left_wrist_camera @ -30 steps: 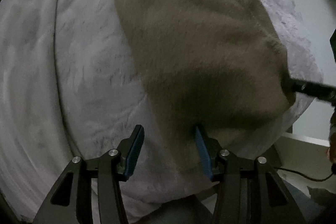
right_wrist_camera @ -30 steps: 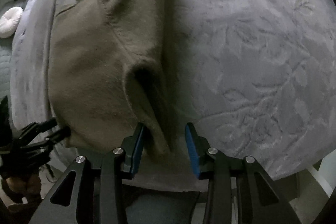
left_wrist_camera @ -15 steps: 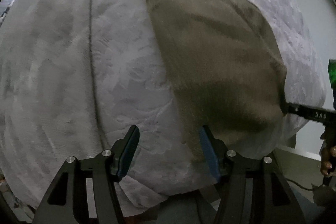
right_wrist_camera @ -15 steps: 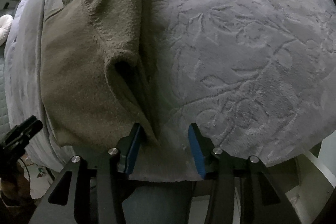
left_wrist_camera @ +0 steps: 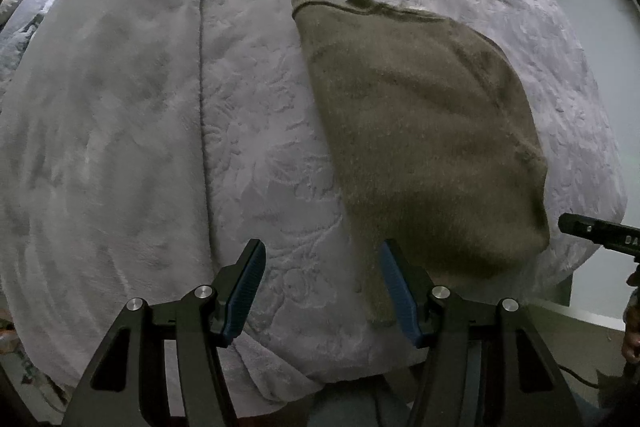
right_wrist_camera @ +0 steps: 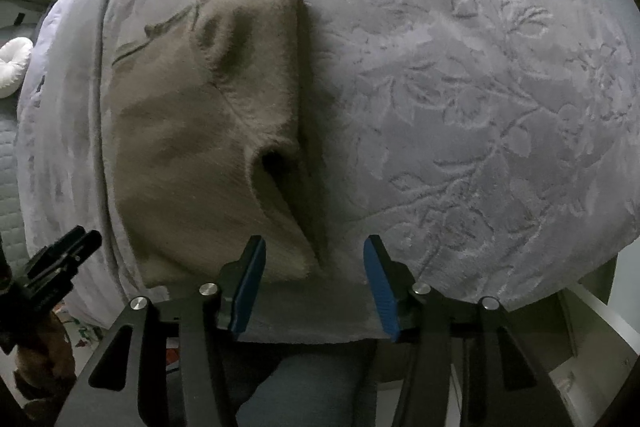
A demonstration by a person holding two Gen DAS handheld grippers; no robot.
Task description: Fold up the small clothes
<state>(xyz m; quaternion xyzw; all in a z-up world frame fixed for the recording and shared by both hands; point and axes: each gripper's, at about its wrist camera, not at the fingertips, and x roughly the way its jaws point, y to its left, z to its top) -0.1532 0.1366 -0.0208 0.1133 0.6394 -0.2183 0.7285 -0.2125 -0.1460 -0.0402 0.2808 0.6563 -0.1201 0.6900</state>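
Both sets of jaws stand apart, nothing pinched. left gripper [left_wrist_camera: 322, 287]: gap holds only blanket; its right pad sits just beside the garment's near-left corner, touching or not I can't tell. right gripper [right_wrist_camera: 314, 279]: jaws opening, the garment's near-right corner tip lies between them but the pads don't press it.

Olive knit garment [left_wrist_camera: 420, 131] lies flat-ish on the grey embossed blanket [left_wrist_camera: 120, 107], near the bed's near edge. Long axis runs near-to-far, wider at the near end in the left wrist view. Ribbed edge at the far end. Looks already folded at least once, judging by the doubled layers.

Key relation: the garment sits between the two grippers, right of the left one, left of the right one. Each gripper is at one near corner. Right-side edge has a loose open pocket of fabric [right_wrist_camera: 276, 163] puckered up, not lying flat. Right gripper is the nearer one to that pucker, so smoothing it or a near-to-far fold would probably start there.

Hard to read: dim light, fuzzy knit, can't tell sleeves from body or count the layers. Near hem partly hidden behind the fingers in both views. Only the tip of the other gripper shows at each frame edge. White round object [right_wrist_camera: 14, 63] off the far-left bed edge, unidentified.
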